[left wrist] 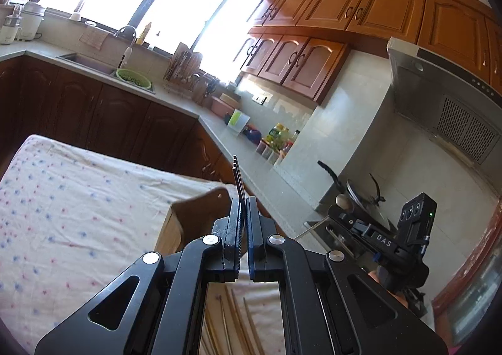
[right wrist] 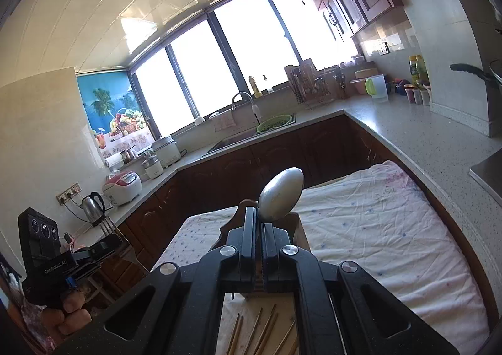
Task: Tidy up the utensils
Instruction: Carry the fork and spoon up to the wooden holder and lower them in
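1. The left gripper (left wrist: 244, 223) is clamping shut on a fork (left wrist: 239, 179). Its dark tines are sticking up and forward past the pads, so its long axis is running roughly along the fingers.
2. The right gripper (right wrist: 259, 229) is pinching a metal spoon (right wrist: 280, 195) by the neck. The bowl is rising just beyond the fingertips and tilting up to the right.
3. Both utensils are hanging in the air above the table (right wrist: 376, 229), which is wearing a flowered cloth.
4. A wooden utensil box (left wrist: 200, 210) is sitting on the table directly ahead of and below both claws. In the left wrist view it is lying just left of the fingers. In the right wrist view only its brown rim is peeking out around the fingers.
5. Several chopsticks (right wrist: 266, 330) are lying loose near the table's near edge, under both grippers, with their long axes pointing away toward the box.
6. Judging by the layout, the coming move is hinging on tipping each utensil down into the box. Neither hand is looking clearly nearer to it.
7. Which compartment is suiting which piece cannot be told, since the inside of the box is staying hidden.
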`<state>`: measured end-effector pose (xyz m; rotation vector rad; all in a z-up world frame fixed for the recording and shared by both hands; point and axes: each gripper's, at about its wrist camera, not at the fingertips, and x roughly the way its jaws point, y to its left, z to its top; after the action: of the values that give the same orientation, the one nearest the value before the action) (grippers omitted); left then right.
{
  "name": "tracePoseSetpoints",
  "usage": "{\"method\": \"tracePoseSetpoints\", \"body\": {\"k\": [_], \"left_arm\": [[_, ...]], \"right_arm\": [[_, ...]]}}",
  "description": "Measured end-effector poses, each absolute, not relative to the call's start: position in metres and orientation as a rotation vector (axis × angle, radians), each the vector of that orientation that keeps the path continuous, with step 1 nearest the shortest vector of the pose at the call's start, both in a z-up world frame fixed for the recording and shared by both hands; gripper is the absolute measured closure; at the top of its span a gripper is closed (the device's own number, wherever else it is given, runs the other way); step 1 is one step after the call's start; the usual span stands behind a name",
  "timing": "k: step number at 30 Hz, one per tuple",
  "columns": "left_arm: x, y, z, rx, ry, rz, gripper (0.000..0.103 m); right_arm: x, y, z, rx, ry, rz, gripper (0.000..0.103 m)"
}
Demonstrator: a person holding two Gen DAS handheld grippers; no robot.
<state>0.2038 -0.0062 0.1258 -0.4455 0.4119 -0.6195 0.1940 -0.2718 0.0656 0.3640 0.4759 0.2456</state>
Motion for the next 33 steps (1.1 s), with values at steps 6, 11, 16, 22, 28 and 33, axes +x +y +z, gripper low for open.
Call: {"method": "tracePoseSetpoints", "body": {"k": [6,11,16,22,28,33], "left_arm": [[0.247,-0.017,0.136,-0.457,0.361,-0.6,0.101],[0.283,-0.027,0.113,-0.471,0.379,-0.554,0.101],[0.306,-0.033,0.07,-0.491,0.463,-0.513,0.101],[0.31,-0.033,0.04,-0.49,0.506,-0.49,0.099],[0.308,-0.044,0.023,-0.443,0.552,-0.495,0.099],[0.306,-0.045,0.023,-0.441,0.554,-0.49,0.099]], "right_arm": [[0.228,-0.267,0.083,0.283,0.423,0.199,0.101],[0.254,-0.25,0.074,0.175,0.434,0.166,0.101],[0.274,-0.234,0.035,0.114,0.499,0.154,0.101],[0.289,-0.224,-0.005,0.069,0.574,0.159,0.101],[0.3,-0.231,-0.031,0.126,0.658,0.184,0.101],[0.298,-0.24,-0.031,0.161,0.663,0.187,0.101]]}}
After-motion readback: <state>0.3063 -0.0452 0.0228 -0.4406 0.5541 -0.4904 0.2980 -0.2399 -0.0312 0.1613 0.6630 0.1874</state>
